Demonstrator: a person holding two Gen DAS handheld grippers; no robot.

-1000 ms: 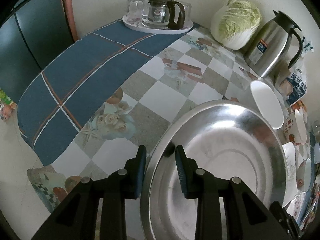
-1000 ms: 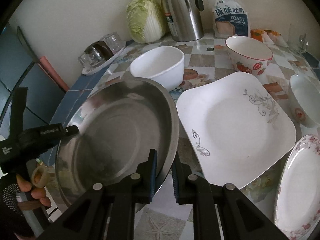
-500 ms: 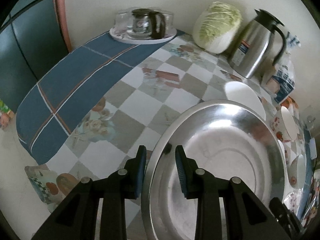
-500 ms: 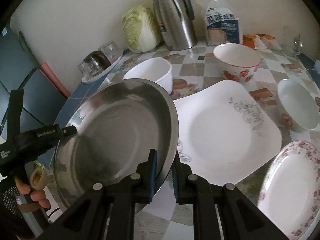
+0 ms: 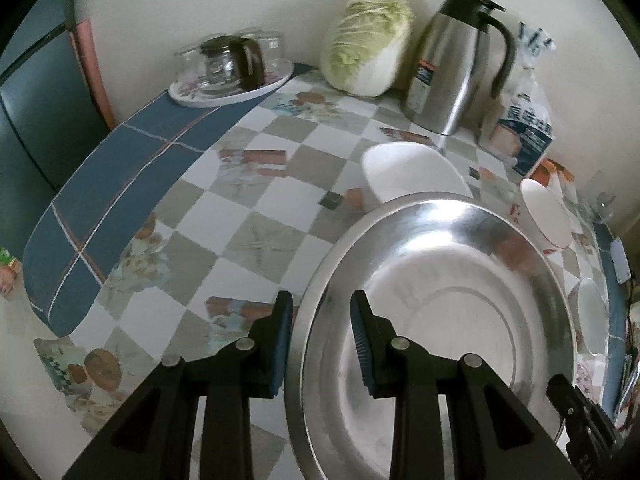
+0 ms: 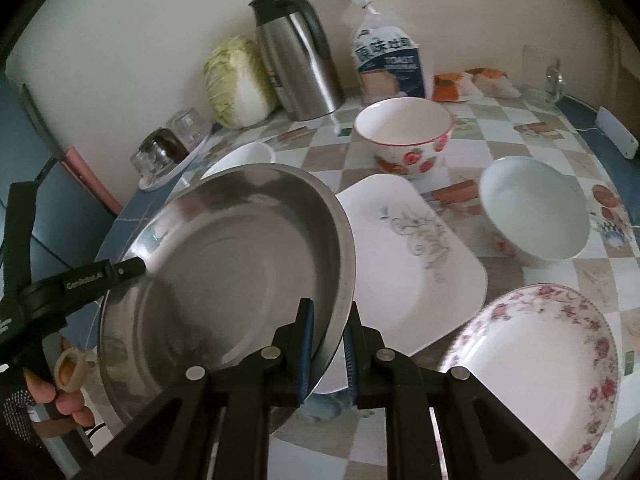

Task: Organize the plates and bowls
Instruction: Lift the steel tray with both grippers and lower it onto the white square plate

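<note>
A large steel basin [image 5: 440,304] [image 6: 224,272] is held above the table by both grippers. My left gripper [image 5: 320,328] is shut on its left rim; my right gripper [image 6: 328,324] is shut on its right rim. The left gripper's tip also shows in the right wrist view [image 6: 120,270]. Under and beside the basin lie a white square plate [image 6: 408,256], a plain white bowl [image 5: 412,168] [image 6: 244,158], a strawberry bowl [image 6: 404,136] [image 5: 546,212], another white bowl [image 6: 532,216] and a pink-flowered plate [image 6: 536,364].
At the back by the wall stand a cabbage [image 5: 368,40], a steel thermos jug [image 5: 456,64], a bag of toast [image 6: 388,60] and a tray with a glass teapot and cups [image 5: 232,68]. The table's left edge [image 5: 44,240] has a blue border.
Both grippers have lifted the basin higher and tilted back, so more of the table and the far bowls show. Both grips are unchanged.
</note>
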